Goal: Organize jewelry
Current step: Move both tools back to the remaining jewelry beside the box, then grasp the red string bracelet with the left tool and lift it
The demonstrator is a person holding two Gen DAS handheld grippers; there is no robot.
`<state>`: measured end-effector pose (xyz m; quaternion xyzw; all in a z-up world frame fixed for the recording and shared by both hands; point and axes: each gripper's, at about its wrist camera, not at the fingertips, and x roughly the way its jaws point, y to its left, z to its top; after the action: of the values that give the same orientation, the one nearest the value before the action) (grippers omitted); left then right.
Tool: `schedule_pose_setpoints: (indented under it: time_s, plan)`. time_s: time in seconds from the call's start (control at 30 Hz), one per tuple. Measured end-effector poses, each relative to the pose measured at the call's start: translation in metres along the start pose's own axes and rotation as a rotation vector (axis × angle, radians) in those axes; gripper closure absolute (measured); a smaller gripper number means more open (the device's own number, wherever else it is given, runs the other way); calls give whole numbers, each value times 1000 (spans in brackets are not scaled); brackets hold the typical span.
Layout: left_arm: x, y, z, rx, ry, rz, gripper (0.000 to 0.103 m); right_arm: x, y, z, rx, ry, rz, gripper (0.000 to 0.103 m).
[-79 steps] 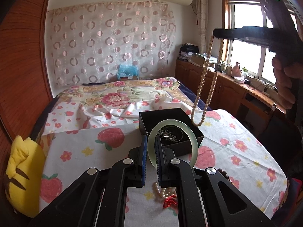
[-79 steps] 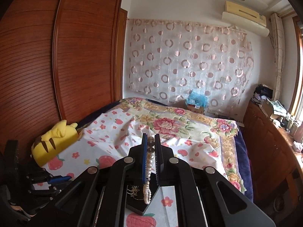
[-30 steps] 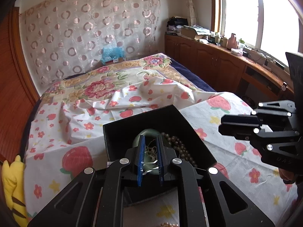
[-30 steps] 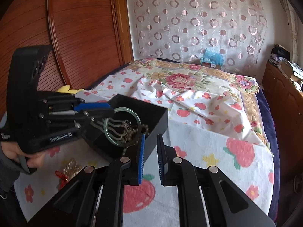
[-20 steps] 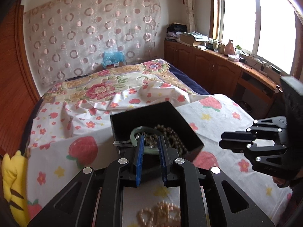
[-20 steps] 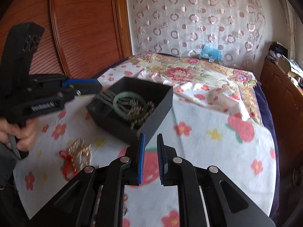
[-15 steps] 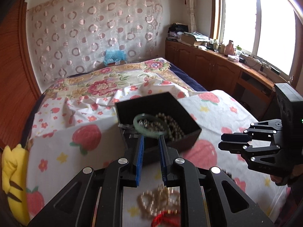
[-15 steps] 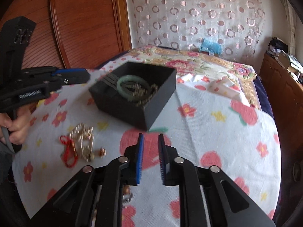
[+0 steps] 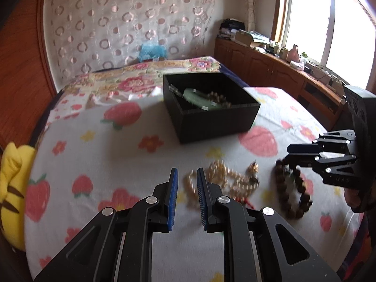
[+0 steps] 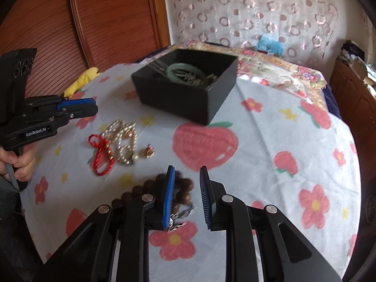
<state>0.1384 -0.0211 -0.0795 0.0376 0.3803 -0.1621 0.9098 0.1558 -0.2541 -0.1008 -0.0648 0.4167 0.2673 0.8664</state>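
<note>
Left gripper (image 9: 187, 176): jaws slightly apart, nothing between the blue pads; it hangs above the sheet just left of the pearl necklace.
Right gripper (image 10: 187, 176): jaws parted a little wider, nothing gripped; the left pad stands over the dark bead bracelet, with small silver pieces showing low in the gap.
Pearl necklace (image 10: 123, 138): heaped on the sheet, touching a red cord (image 10: 101, 155) on its left side.
Small gold piece (image 10: 148, 151): lies just right of the pearls; too blurred to identify.
Dark bead bracelet (image 9: 290, 192): looped on the sheet, beneath the right gripper's tips.
Black box (image 10: 178, 98): open-topped, farther back on the sheet, well apart from the loose pieces; it holds a green bangle (image 10: 183, 69) and darker beads.
Surface: bed sheet (image 10: 270, 141), white with red strawberries, flowers and yellow stars; a floral quilt (image 9: 131, 82) lies beyond it.
Bed edge: yellow plush toy (image 9: 11, 188) at the left side.
Room: circle-patterned curtain (image 9: 127, 23) on the back wall, red-brown wooden wardrobe (image 10: 112, 18), low wooden cabinet (image 9: 270, 68) cluttered on top, bright window (image 9: 329, 18).
Person: a hand (image 10: 20, 162) grips the left gripper's handle.
</note>
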Motion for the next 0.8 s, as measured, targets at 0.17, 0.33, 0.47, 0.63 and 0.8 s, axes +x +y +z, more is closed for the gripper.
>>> schedule_pose_setpoints:
  time_s: [0.17, 0.33, 0.47, 0.63, 0.8]
  plan:
    - [-2, -2, -15, -4, 15, 4, 88, 3, -1, -8, 27, -5, -12, 79]
    - [-9, -9, -25, -7, 13, -3, 87, 5, -4, -11, 57, -24, -10, 79]
    - [-11, -13, -32, -5, 24, -4, 83, 6, -6, -12, 70, -26, -9, 79]
    - [-6, -15, -34, 1, 44, 3, 77, 6, -11, -12, 94, -24, -14, 79]
    - [4, -11, -30, -23, 59, -8, 77, 7, -9, -12, 84, -23, -39, 79]
